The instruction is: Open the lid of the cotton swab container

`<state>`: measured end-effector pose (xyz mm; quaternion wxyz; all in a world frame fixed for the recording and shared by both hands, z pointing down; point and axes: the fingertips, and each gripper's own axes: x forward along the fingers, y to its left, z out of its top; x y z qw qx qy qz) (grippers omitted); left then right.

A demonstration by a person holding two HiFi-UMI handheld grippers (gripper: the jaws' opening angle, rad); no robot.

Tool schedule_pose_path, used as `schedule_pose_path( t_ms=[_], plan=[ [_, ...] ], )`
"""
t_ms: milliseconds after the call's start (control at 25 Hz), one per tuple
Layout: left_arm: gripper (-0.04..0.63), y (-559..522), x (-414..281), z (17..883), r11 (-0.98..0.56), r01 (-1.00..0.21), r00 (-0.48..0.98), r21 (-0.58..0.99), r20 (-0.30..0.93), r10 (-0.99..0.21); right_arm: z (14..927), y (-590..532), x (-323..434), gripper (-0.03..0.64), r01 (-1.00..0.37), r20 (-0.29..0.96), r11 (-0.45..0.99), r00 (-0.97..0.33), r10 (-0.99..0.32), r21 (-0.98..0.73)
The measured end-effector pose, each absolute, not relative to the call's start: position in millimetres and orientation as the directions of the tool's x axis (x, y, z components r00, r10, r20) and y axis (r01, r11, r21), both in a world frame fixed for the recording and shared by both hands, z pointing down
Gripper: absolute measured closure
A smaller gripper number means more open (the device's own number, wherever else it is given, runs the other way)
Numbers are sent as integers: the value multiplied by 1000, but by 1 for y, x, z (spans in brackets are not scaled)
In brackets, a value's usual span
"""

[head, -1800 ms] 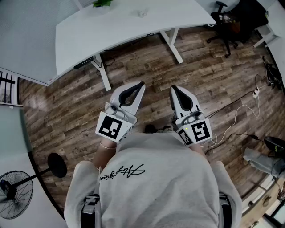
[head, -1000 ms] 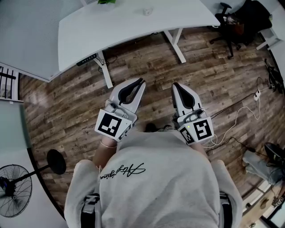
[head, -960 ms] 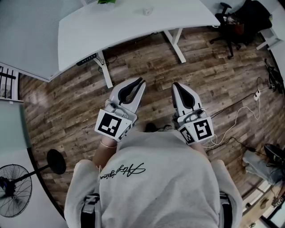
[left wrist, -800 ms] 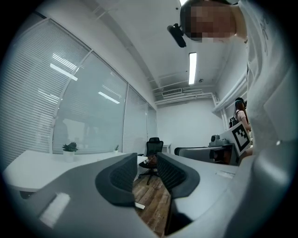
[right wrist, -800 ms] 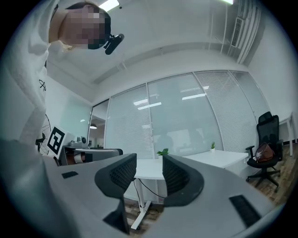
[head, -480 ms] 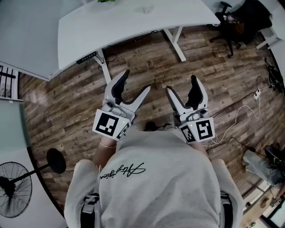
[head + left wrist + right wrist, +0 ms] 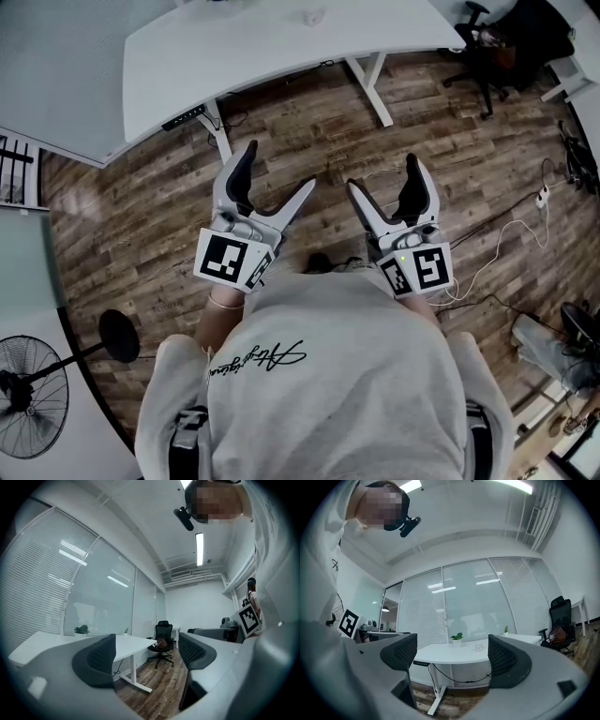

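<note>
A small pale container (image 7: 312,17) stands on the far side of the white desk (image 7: 281,47); in the right gripper view the container (image 7: 479,647) shows as a tiny object on the desktop. Both grippers are held in front of the person's chest, over the wooden floor, well short of the desk. My left gripper (image 7: 278,169) is open, and its jaws have just been opening with nothing between them. My right gripper (image 7: 382,173) is also open and has just been opening, empty as well. The left gripper view looks past the dark pads (image 7: 96,660) toward an office chair (image 7: 162,637).
The desk's legs (image 7: 370,89) stand on wooden flooring. A black office chair (image 7: 478,42) is at the upper right. White cables (image 7: 506,234) lie on the floor at right, and a standing fan (image 7: 28,412) is at lower left. A small plant (image 7: 456,636) sits on the desk.
Both grippers went from shut to wide open. They have barely shifted in place, and nothing was taken hold of.
</note>
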<state>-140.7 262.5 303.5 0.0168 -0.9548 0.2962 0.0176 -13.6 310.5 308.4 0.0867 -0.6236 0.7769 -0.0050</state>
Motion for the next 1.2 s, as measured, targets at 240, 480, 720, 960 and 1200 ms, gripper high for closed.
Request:
schedule_pose_path(
  t_ms=[240, 480, 720, 960, 1200],
  plan=[
    [179, 262, -146, 301, -816, -577, 815, -9, -61, -576, 309, 311, -16, 153, -968, -118, 223, -210, -970, -111],
    [176, 264, -149, 302, -809, -587, 808, 3, -64, -586, 310, 316, -15, 155, -969, -105, 219, -207, -973, -114],
    [176, 261, -153, 305, -803, -596, 802, 11, -56, -595, 313, 313, -16, 155, -968, -94, 220, -210, -973, -119],
    [176, 250, -152, 306, -789, -614, 788, 12, -52, -614, 314, 298, -12, 155, -963, -94, 240, -230, -969, -122],
    [177, 224, -144, 306, -780, -626, 779, 4, -51, -625, 314, 267, -5, 158, -955, -97, 271, -260, -961, -121]
  ],
)
